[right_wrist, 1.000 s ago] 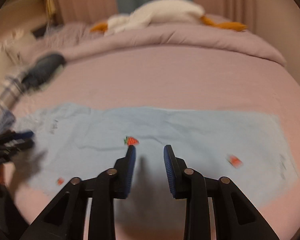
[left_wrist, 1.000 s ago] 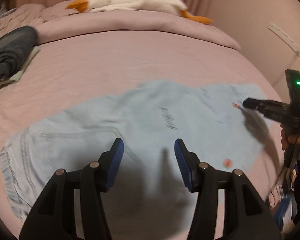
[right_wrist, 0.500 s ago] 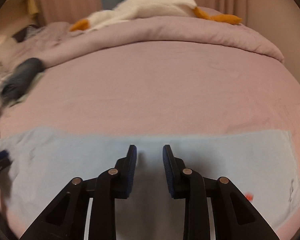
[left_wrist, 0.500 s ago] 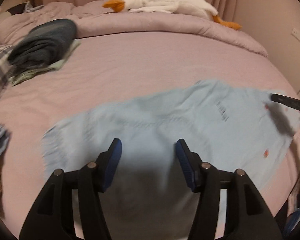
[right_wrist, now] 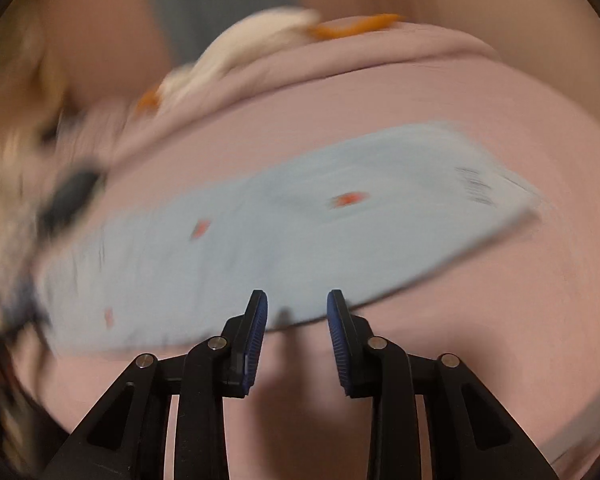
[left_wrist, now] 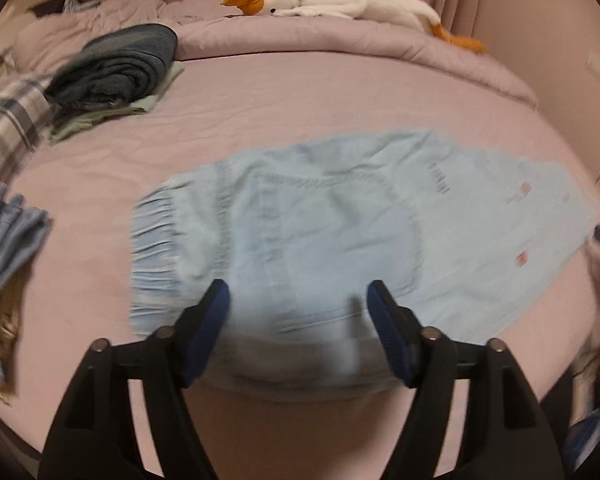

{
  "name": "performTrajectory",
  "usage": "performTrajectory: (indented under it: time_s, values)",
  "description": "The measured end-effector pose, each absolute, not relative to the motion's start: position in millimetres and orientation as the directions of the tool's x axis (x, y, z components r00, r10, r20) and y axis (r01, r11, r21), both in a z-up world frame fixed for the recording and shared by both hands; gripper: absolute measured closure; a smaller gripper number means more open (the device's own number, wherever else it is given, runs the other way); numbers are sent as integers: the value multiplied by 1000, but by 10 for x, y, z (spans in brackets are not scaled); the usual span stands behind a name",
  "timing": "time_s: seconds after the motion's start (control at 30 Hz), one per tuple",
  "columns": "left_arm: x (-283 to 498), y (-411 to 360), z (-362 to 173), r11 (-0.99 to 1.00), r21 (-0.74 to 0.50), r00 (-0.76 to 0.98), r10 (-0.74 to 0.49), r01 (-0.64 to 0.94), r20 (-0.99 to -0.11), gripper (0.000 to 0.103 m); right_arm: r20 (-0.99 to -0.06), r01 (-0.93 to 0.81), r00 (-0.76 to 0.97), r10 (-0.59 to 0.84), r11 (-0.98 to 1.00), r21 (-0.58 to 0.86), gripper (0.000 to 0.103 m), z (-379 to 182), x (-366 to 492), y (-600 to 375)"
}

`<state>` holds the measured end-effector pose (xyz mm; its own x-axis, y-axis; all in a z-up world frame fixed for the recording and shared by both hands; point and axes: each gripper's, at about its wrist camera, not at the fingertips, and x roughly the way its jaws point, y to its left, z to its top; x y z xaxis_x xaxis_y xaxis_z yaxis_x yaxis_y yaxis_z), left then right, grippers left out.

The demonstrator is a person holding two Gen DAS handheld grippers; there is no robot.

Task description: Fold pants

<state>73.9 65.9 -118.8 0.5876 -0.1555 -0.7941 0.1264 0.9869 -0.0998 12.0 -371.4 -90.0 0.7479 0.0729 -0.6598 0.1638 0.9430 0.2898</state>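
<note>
Light-blue pants (left_wrist: pixel 320 240) lie flat on the pink bed (left_wrist: pixel 300 96), mid-frame in the left wrist view, waistband at left. Left hand-held gripper (left_wrist: pixel 298 304) over the near edge, jaws wide, just been opening, nothing between them. Right hand-held gripper (right_wrist: pixel 297 312) narrow gap, empty, over the pants' lower edge; view blurred.

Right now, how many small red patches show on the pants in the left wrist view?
2, both on the pants toward the right leg end: one upper, one lower. Others may be hidden or blurred.
</note>
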Motion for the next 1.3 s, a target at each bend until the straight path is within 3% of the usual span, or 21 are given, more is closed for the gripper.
performTrajectory:
  time_s: [0.1,0.23,0.4,0.6,0.97,1.07,1.13,1.17,1.2,1.3]
  values:
    - [819,455,-1161,965,-215,561,-263,152,-784,28,-622,321,781,47,824,466,72,-914,-112,-4301]
    - [946,-43,-1214,908,-351,472,-420,231,-775,27,-613,425,790,5,716,554,72,-1003,-228,-4809]
    - [1112,-872,-1263,826,-444,362,-554,347,-750,27,-617,396,784,60,717,574,72,-1128,46,-4966]
    - [1309,-1540,-1327,727,-572,266,-678,381,-685,27,-535,346,839,95,665,661,72,-1158,221,-4999]
    - [1354,-1782,-1422,754,-536,241,-640,379,-729,27,-347,223,913,215,449,865,67,-1276,-89,-5143]
    - [1335,-1774,-1463,757,-533,243,-637,378,-732,27,-393,268,900,186,474,838,67,-1239,66,-5092]
    - [1344,-1839,-1458,758,-529,243,-634,382,-734,27,-461,321,875,146,538,780,73,-1181,154,-5038]
    - [1345,-1879,-1450,761,-516,245,-628,393,-739,28,-497,350,859,122,569,744,91,-1159,174,-5017]
    - [1331,-1882,-1445,768,-498,252,-616,403,-746,29,-530,373,842,99,604,705,96,-1123,196,-4995]
    - [1302,-1903,-1524,805,-412,275,-549,426,-789,36,-519,361,852,76,633,685,98,-1008,119,-5024]
